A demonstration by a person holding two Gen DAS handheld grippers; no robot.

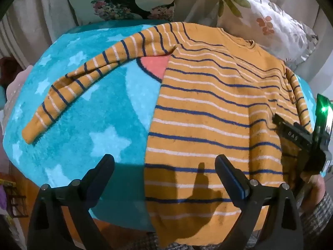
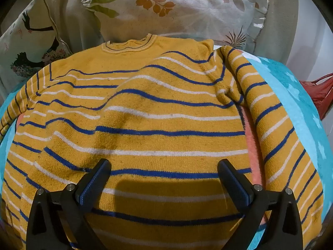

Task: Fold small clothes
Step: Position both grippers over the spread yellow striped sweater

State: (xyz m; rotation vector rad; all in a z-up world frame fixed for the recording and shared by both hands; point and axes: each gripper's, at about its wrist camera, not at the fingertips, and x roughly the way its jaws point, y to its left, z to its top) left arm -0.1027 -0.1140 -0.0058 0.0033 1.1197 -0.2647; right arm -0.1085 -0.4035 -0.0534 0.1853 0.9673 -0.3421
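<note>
Hovering left gripper (image 1: pixel 164 162), jaws spread, holds nothing, above near left hem of mustard knit sweater with navy and white stripes (image 1: pixel 218 114), spread flat on turquoise star-patterned fleece blanket (image 1: pixel 87 108). Risk: pinching blanket pile along with hem.

Right view: right gripper (image 2: pixel 163 167) also wide, empty, poised over sweater body; right sleeve (image 2: pixel 276 125) bunched, may drag crooked.

A fuzzy blue blanket (image 1: pixel 87 129) with pale stars covers the bed. A yellow striped sweater (image 1: pixel 208 112) lies flat on it.

Teal star blanket (image 1: pixel 83 114), leaf-print pillow (image 2: pixel 177 10), bird-print cushion (image 2: pixel 27 48)
</note>
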